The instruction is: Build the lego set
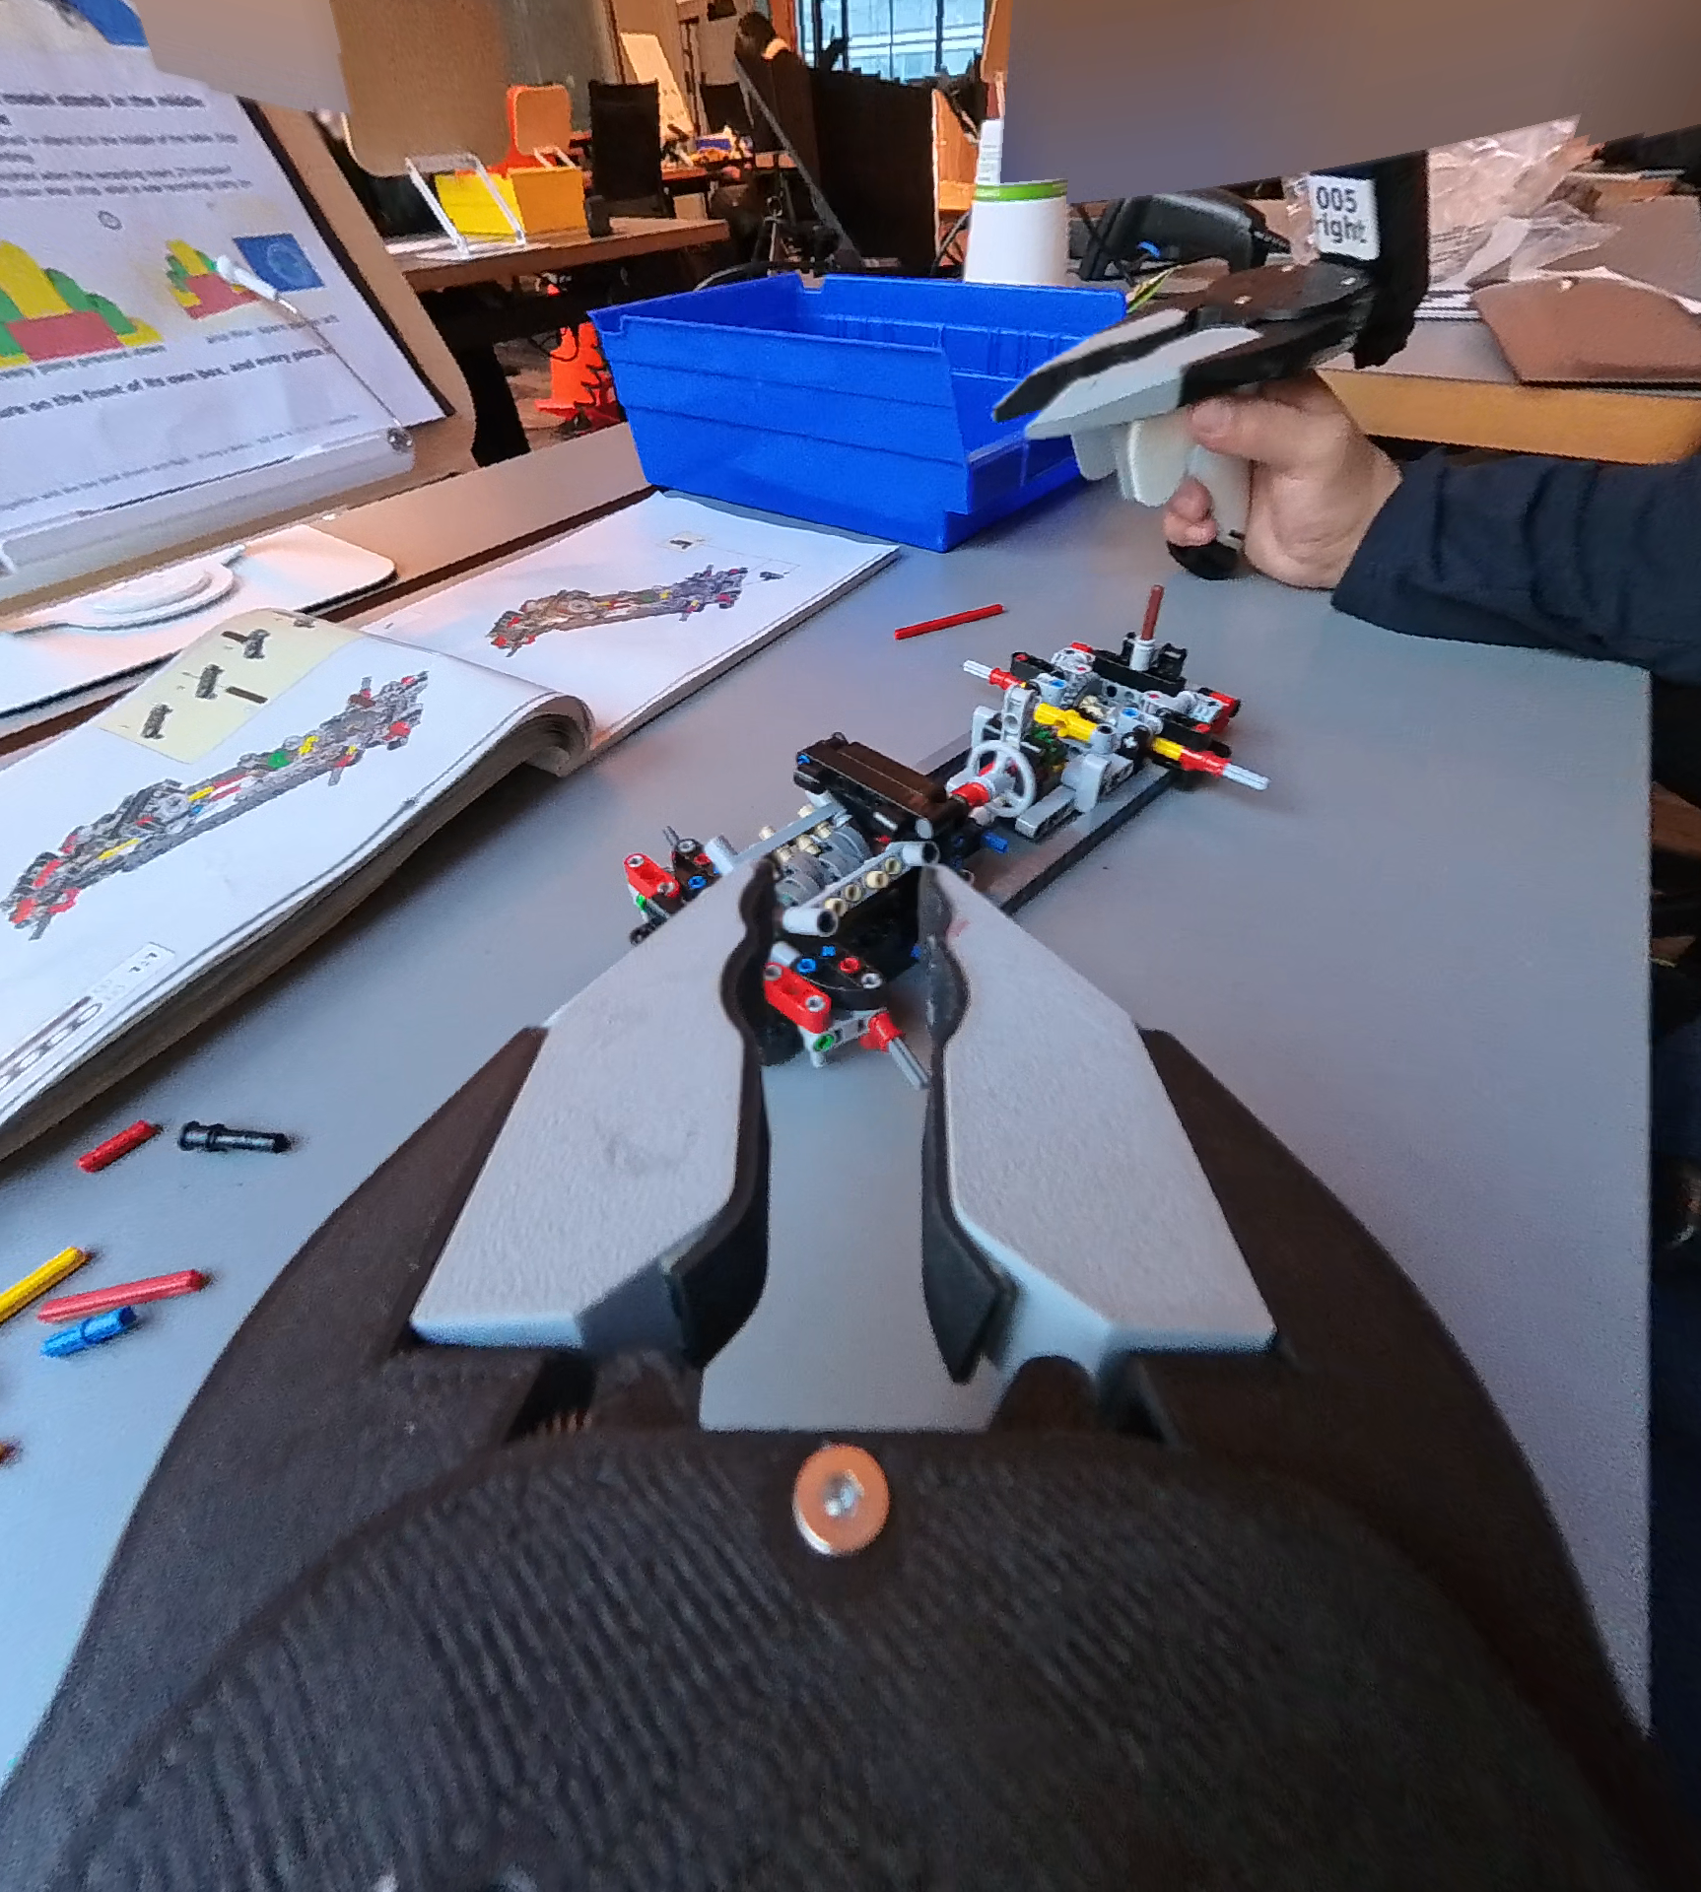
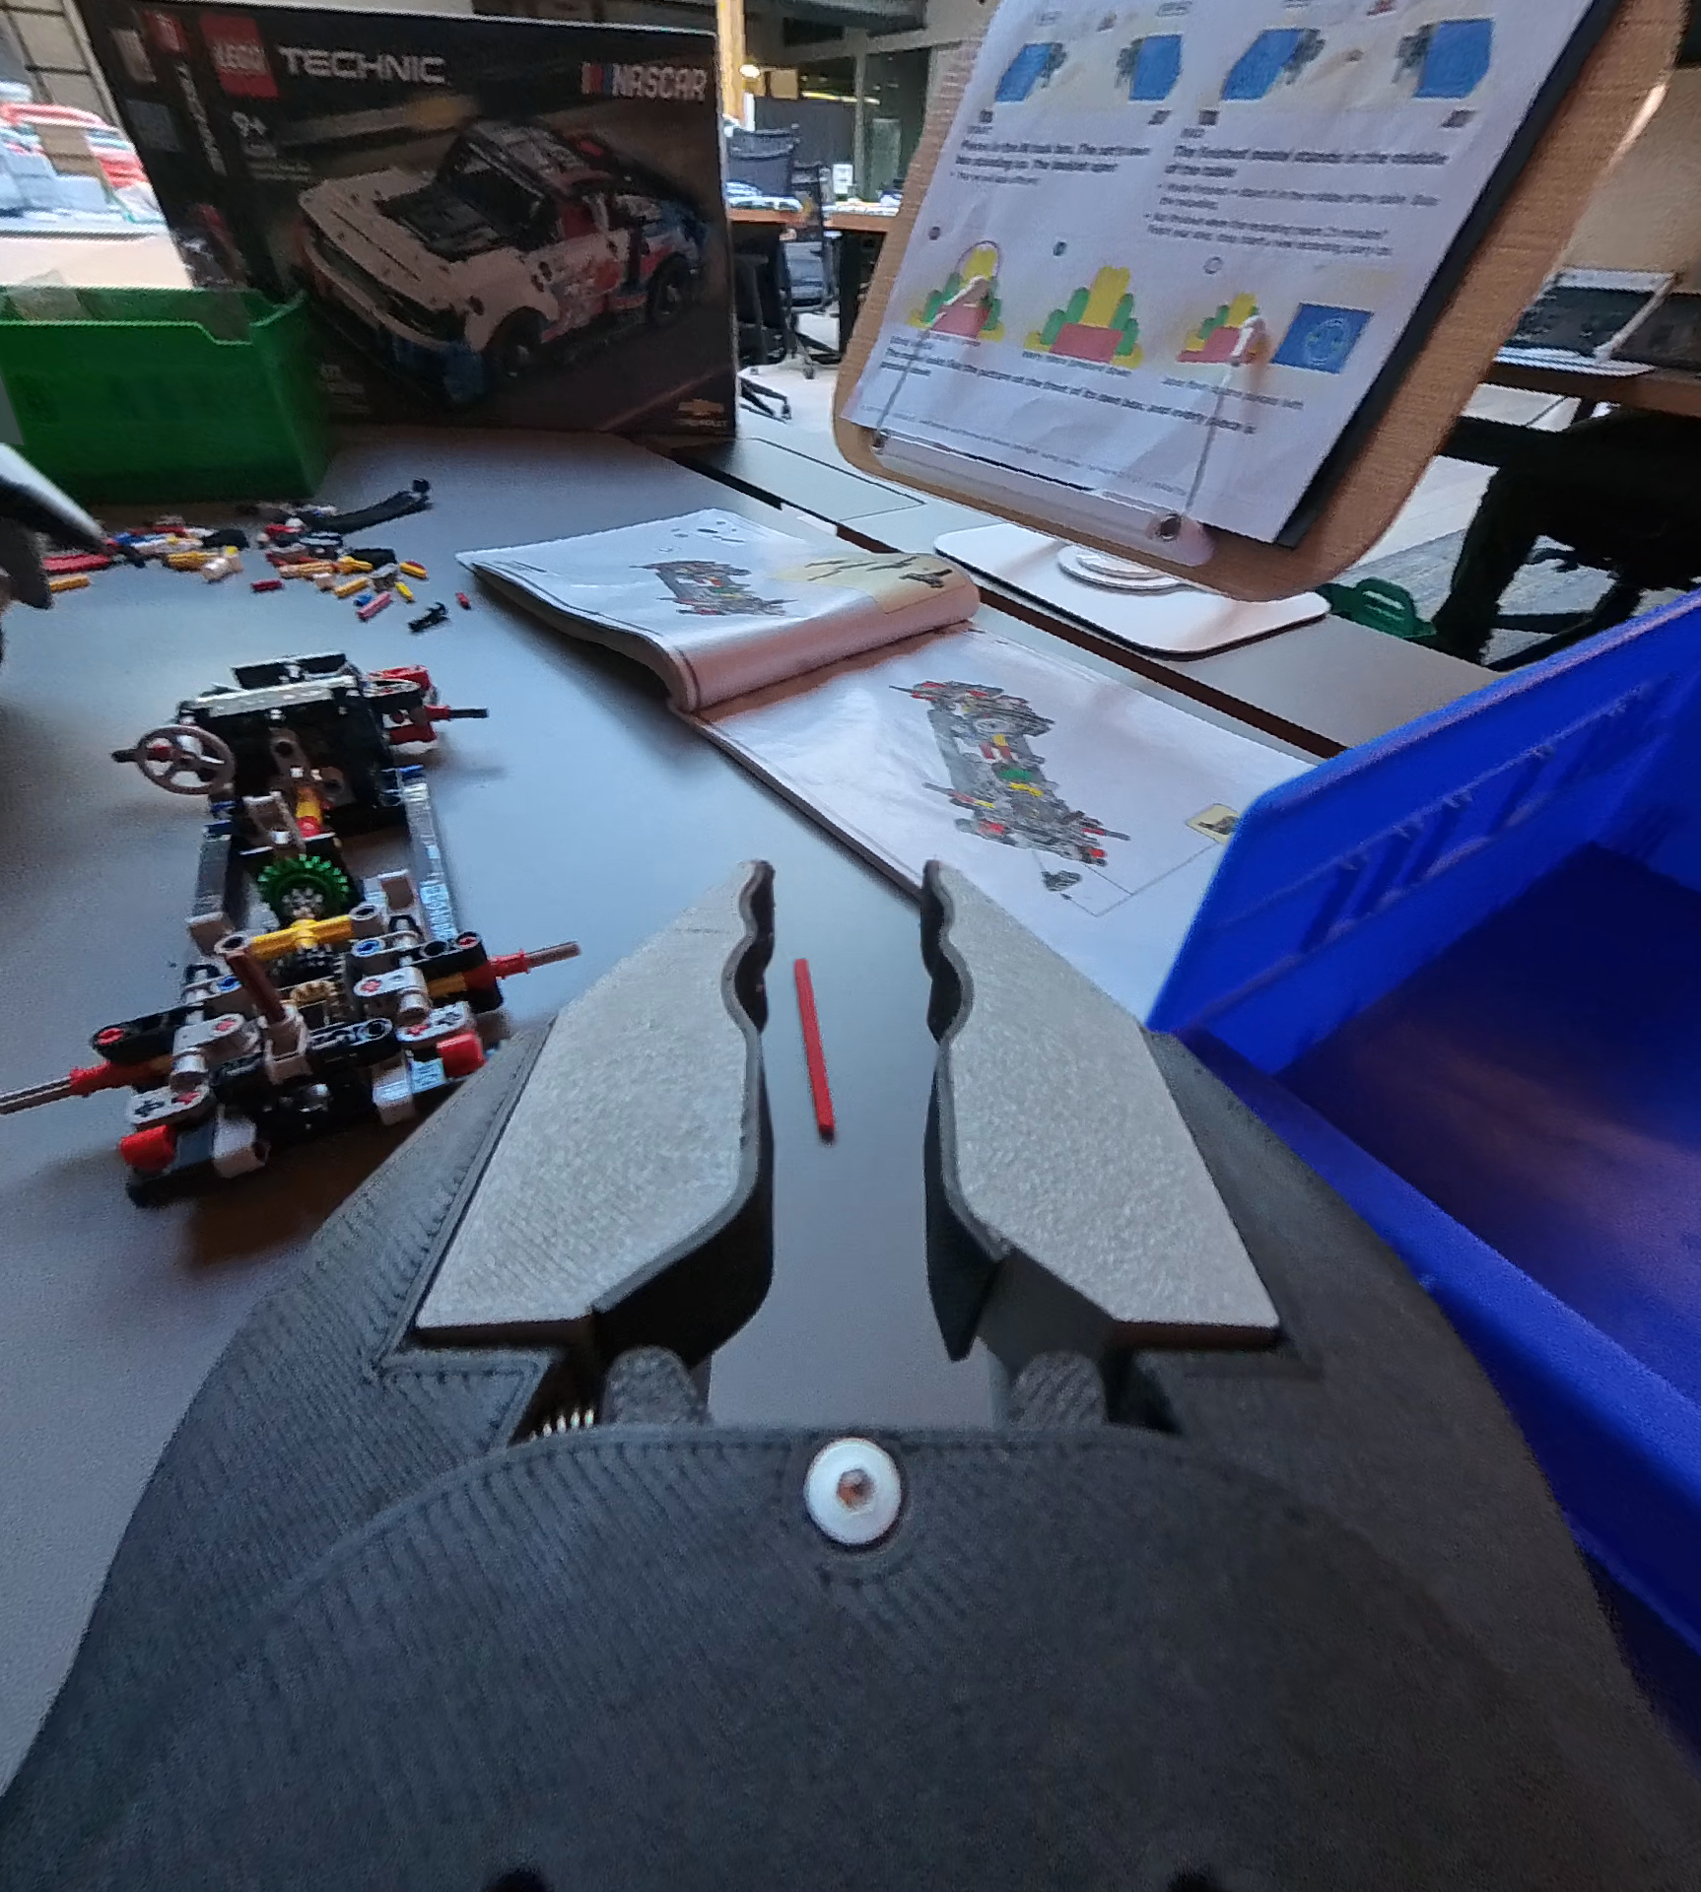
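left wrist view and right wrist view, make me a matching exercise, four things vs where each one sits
Things:
1. thin red rod
2. blue bin
3. green bin
4. open instruction booklet

Places:
a. beside the kit box, at the table's far end
b. flat on the table, seen between the right tongs' open fingers
c. close on the right of the right tongs
d. in front of the tilted stand

Pairs: 1-b, 2-c, 3-a, 4-d

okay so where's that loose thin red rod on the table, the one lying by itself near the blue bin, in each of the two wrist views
Left wrist view: the red rod lies on the grey table, upper right of centre, between the blue bin and the far end of the brick-built chassis.
Right wrist view: the red rod lies at centre, seen between the open fingers of the right gripper, untouched.
Shared landmark: the blue bin.
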The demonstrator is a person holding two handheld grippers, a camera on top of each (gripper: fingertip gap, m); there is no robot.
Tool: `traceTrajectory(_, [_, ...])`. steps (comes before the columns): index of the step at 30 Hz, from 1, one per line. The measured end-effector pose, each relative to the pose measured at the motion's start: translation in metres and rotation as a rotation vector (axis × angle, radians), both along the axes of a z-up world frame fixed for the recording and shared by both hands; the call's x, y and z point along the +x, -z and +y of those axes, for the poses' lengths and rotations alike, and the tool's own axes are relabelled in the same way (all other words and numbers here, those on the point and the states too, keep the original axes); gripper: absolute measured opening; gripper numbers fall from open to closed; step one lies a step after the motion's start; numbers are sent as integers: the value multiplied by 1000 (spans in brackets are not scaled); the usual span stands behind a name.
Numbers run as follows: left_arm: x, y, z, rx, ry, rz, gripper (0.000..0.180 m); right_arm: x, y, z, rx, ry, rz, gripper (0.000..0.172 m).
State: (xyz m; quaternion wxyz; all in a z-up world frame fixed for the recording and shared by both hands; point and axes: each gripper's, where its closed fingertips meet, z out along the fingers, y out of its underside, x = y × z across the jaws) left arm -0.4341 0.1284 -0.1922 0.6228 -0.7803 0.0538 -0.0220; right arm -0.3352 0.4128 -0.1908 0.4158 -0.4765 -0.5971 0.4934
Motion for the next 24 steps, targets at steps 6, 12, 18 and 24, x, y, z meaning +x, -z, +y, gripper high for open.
traceTrajectory(6, [-16, 0, 1, -2, -88, 14, 27, 3, 3, -27, -38, -145, -36, 27])
traceTrajectory(12, [-38, 4, 0, -27, -227, 84, 26, 12, 7, -52, -77, -348, -80, 32])
traceTrajectory(18, [-54, 18, 5, -120, -333, 173, 23, 27, 1, -64, -178, -468, -87, 35])
traceTrajectory(24, [-79, 22, -1, -166, -482, 210, 22, 30, -10, -62, -309, -474, -43, 36])
